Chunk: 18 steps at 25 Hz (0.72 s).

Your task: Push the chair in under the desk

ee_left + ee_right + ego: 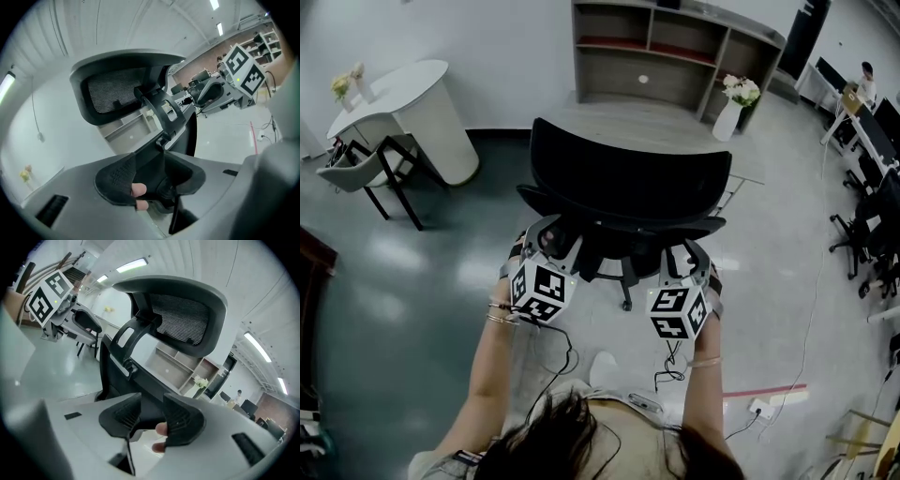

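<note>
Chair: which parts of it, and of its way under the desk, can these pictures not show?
1. Chair seat, most of its base: head view, its own back covers them.
2. Space under desk: head view, behind the chair.
3. Whether left gripper and right gripper press the chair: gripper views, black on black.

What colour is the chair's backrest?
Black. The chair backrest shows best in the head view.

The left tool [546, 240] and right tool [686, 255] were pale grey shells with black ribbed pads [183, 420]. Each carried a cube [542, 291] of black-and-white square markers. Thin black cables [567, 354] trailed from both. The person wore thin bangles [499, 313] on the left wrist and a light top [628, 412].
</note>
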Each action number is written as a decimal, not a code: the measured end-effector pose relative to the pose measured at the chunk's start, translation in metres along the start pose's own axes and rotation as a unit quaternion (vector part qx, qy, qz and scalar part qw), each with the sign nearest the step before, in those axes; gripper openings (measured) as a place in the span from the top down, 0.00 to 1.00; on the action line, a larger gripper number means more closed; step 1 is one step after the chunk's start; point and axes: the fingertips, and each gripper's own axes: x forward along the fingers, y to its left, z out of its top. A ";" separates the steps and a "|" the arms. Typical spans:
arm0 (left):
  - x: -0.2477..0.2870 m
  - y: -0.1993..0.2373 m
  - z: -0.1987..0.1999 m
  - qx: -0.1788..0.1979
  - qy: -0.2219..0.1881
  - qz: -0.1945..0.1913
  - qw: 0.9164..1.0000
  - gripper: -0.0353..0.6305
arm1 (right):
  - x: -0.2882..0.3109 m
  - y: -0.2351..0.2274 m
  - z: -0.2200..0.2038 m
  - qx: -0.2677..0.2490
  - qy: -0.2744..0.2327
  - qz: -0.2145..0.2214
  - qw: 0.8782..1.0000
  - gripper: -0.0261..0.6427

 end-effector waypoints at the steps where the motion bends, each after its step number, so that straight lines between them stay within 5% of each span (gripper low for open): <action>1: -0.004 -0.002 0.002 0.001 -0.002 0.001 1.000 0.66 | -0.004 0.001 -0.001 0.005 0.001 0.000 1.000 0.73; 18: -0.090 -0.032 0.010 -0.014 0.001 0.034 0.999 0.82 | -0.083 0.026 -0.008 0.085 -0.007 0.009 0.996 0.84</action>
